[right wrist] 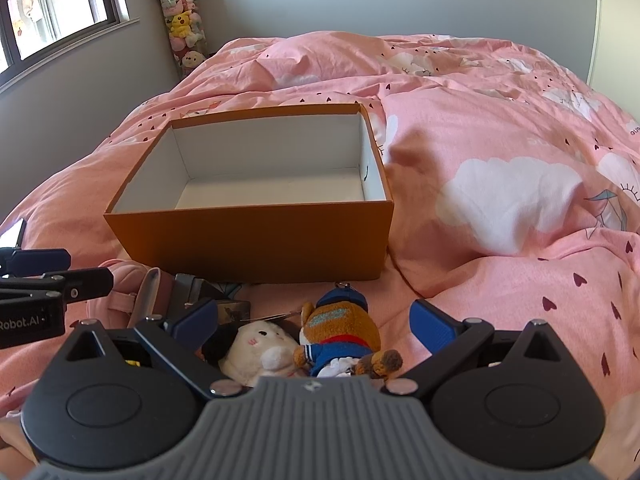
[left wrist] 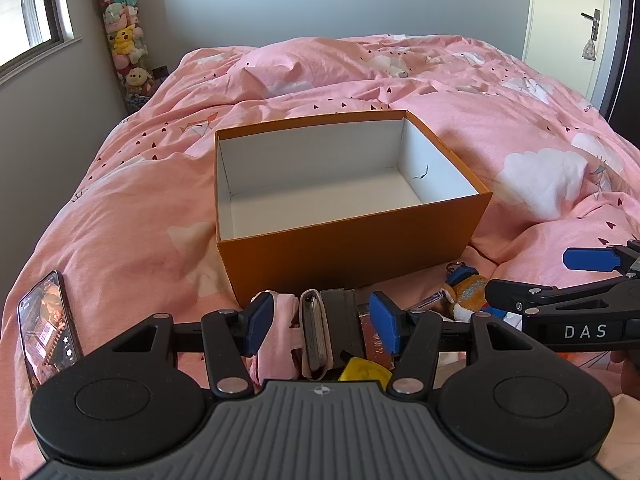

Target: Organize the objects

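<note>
A pink bedspread (left wrist: 500, 132) printed with clouds and hearts is covering the bed and serving as the work surface. Nearest the cameras, the left gripper (left wrist: 322, 322) is hovering with its jaws spread around a pink pouch (left wrist: 280, 328) and a dark wallet-like item (left wrist: 340, 316); whether the pads are pressing on them cannot be told. A phone (left wrist: 48, 328) is lying at its left. The right gripper (right wrist: 316, 324) is standing fully spread, gripping nothing, over a white plush (right wrist: 260, 348) and a brown plush in a blue outfit (right wrist: 340, 332), which are lying side by side. Just beyond, the orange box (right wrist: 256, 240) is sitting open with a bare white interior. A column of plush toys (left wrist: 124, 40) is standing in the far corner beside the window (right wrist: 60, 8).
</note>
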The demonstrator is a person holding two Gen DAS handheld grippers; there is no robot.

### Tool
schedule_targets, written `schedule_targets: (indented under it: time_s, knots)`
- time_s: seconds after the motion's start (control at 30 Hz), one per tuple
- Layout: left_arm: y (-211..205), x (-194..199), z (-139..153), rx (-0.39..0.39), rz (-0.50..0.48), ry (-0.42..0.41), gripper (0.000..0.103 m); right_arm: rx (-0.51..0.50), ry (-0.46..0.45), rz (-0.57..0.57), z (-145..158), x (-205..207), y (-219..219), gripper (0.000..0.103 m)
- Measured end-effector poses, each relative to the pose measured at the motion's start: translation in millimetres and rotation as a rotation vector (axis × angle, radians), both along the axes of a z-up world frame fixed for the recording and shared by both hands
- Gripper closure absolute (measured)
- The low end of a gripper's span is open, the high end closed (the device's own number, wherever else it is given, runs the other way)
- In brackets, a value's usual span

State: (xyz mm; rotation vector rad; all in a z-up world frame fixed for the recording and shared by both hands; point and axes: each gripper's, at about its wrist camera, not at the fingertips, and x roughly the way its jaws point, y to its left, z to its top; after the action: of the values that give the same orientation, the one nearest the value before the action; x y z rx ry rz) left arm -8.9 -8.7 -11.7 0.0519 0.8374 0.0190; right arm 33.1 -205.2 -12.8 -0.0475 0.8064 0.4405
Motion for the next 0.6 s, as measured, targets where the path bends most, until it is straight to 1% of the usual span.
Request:
schedule_targets:
  time_s: [0.6]
  knots:
    - [1.6,0.0,-0.6,0.004,0.000,-0.001,0.038,0.002,0.016,-0.005,-2.5,1.2,-0.1,0.001]
